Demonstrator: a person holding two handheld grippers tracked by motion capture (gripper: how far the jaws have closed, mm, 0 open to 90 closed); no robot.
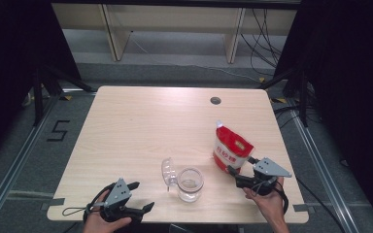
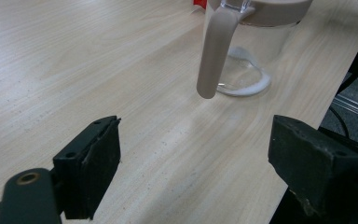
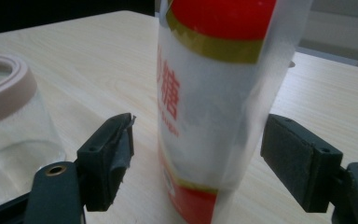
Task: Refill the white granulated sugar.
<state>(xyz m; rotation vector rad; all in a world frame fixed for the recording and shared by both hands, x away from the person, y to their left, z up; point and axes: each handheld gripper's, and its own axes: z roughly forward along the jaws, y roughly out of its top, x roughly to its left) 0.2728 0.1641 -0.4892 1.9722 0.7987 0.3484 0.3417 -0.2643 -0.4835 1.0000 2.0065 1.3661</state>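
Pouch point(image 3: 214, 107) between spread right gripper point(image 3: 198, 161) fingers, near table point(image 1: 126, 126) edge

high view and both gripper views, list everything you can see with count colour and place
table: 1, light wood, centre, with a dark round hole near its far edge
jar: 1, clear glass with a beige rim and handle, near edge, lid swung open at its left
pouch: 1, red and white, upright, right of the jar
shelf unit: 1, pale wood, on the floor beyond the table
cables: several, black, floor at far right
left gripper: 1, black, near left edge, open on nothing
right gripper: 1, black, open around the pouch
hands: 2, bottom edge
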